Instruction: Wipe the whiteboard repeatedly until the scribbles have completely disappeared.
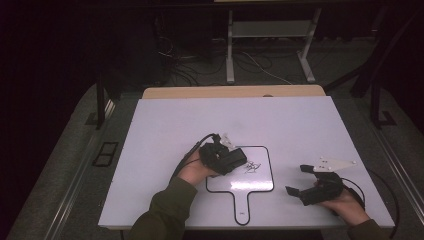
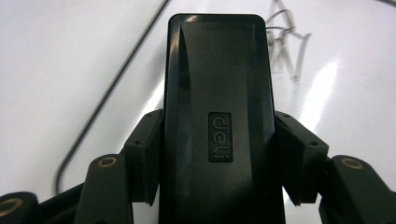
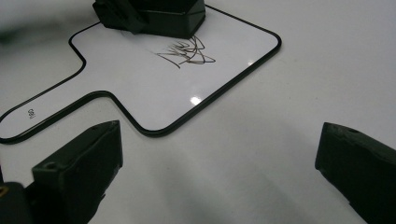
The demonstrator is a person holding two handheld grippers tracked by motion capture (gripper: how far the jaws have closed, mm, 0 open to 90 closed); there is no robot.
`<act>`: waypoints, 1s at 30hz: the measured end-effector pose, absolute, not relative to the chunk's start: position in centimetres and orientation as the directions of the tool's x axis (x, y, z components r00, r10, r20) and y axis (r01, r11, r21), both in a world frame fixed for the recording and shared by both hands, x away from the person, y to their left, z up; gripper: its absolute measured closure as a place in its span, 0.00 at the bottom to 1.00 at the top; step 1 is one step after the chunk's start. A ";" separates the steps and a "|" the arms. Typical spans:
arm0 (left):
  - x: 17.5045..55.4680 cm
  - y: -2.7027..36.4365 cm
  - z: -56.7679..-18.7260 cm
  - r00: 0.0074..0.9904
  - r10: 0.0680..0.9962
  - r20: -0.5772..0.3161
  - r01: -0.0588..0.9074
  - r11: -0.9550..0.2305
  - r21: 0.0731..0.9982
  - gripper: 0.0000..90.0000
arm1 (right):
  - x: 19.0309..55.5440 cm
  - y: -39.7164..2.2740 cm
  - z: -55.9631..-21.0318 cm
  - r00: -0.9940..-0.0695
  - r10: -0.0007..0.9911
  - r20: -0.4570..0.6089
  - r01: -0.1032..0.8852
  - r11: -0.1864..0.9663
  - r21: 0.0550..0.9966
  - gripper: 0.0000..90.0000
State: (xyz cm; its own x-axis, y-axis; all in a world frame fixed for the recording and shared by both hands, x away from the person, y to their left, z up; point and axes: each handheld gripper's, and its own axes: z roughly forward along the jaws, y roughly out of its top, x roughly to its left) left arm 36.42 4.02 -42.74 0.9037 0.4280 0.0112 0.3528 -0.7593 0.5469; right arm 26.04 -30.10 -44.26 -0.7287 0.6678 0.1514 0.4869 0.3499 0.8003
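A small paddle-shaped whiteboard (image 1: 260, 185) with a black rim lies flat on the white table, handle toward the person. A dark scribble (image 1: 252, 167) marks its upper middle. My left gripper (image 1: 227, 159) is shut on a black "deli" board eraser (image 1: 239, 157), which sits on the board just left of the scribble. In the left gripper view the eraser (image 2: 217, 93) is clamped between both pads (image 2: 144, 154), and the scribble (image 2: 287, 51) lies just past its tip. My right gripper (image 1: 296, 179) rests open to the right of the board, nothing between its jaws (image 3: 219, 158).
The white table top (image 1: 300, 125) has a wooden edge at the far side. Beyond it the floor is dark, with table legs (image 1: 230, 45) and loose cables. In the right gripper view the whiteboard (image 3: 140, 88) lies ahead and to the left.
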 end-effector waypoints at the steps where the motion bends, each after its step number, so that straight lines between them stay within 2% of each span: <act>1: 36.6 4.3 -42.7 0.901 0.434 0.015 0.356 -0.758 0.547 0.43 | 26.0 -30.1 -44.3 -0.729 0.668 0.152 0.487 0.350 0.800 0.00; 9: 37.4 5.9 -42.7 0.873 0.488 0.015 0.401 -0.733 0.549 0.43 | 26.0 -30.1 -44.3 -0.729 0.668 0.153 0.489 0.350 0.799 0.00; 26: 34.1 4.3 -42.6 0.917 0.399 -0.003 0.339 -0.775 0.533 0.43 | 26.1 -30.1 -44.3 -0.728 0.668 0.155 0.490 0.348 0.799 0.00; 30: 34.4 4.6 -42.7 0.913 0.407 -0.018 0.351 -0.765 0.540 0.43 | 26.1 -30.1 -44.3 -0.727 0.669 0.155 0.490 0.347 0.800 0.00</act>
State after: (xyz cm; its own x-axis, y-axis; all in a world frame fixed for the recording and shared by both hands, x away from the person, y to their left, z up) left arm 34.42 4.65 -42.69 0.9132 0.4072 -0.0176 0.3514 -0.7646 0.5402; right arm 26.08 -30.14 -44.26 -0.7269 0.6691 0.1550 0.4899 0.3470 0.7997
